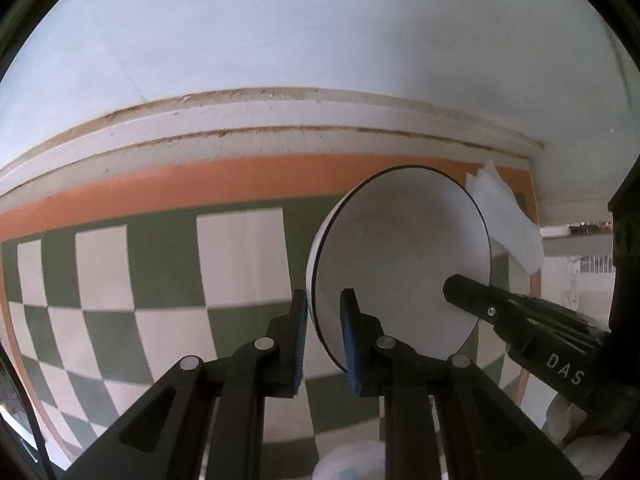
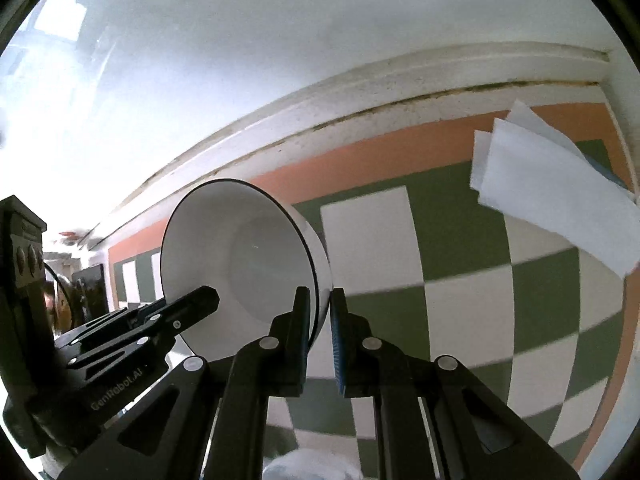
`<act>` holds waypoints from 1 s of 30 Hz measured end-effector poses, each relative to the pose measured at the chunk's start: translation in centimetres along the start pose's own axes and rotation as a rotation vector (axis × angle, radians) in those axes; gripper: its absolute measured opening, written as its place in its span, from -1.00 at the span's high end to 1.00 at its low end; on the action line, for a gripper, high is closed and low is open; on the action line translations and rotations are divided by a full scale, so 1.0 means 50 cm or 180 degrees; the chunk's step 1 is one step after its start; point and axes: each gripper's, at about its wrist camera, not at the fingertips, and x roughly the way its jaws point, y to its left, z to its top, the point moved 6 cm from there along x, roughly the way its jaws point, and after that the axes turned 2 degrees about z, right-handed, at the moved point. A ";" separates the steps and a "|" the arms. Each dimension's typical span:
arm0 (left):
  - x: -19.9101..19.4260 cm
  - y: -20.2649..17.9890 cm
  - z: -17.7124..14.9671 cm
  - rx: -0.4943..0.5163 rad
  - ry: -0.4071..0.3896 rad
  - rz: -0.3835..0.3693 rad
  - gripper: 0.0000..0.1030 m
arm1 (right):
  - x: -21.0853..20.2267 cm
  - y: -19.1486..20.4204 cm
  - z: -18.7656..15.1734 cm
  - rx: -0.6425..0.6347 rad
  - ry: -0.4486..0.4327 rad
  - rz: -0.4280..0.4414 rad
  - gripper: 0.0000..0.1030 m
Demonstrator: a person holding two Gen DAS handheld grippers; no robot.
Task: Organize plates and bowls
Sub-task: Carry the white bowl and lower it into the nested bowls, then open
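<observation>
Together, the left gripper (image 1: 323,336) and right gripper (image 2: 320,332) each pinch opposite rims of a white bowl (image 1: 400,256), held tilted above the checkered surface (image 1: 160,264) near white napkins (image 2: 560,192).

Black left gripper (image 1: 323,332) and right gripper (image 2: 320,332), blue-padded fingers (image 1: 349,344), silver rivets
</observation>
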 end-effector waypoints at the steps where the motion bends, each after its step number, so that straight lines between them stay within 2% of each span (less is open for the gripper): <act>1: -0.007 -0.003 -0.009 0.0019 -0.0008 0.0003 0.72 | -0.009 0.001 -0.009 -0.0012 -0.0008 -0.0002 0.78; 8: -0.085 -0.009 -0.105 0.0164 -0.0110 -0.0009 0.72 | -0.088 0.009 -0.123 -0.0086 -0.0110 -0.0012 0.78; 17: -0.128 -0.036 -0.240 0.0396 -0.0092 -0.0046 0.72 | -0.155 0.013 -0.284 0.0010 -0.0243 0.0057 0.77; 24: -0.132 -0.043 -0.334 0.0520 -0.0073 -0.0016 0.72 | -0.164 0.007 -0.393 0.0082 -0.0242 0.0073 0.77; 30: -0.109 -0.041 -0.392 0.0531 0.0041 -0.0025 0.72 | -0.143 -0.011 -0.459 0.0135 -0.0151 0.0071 0.77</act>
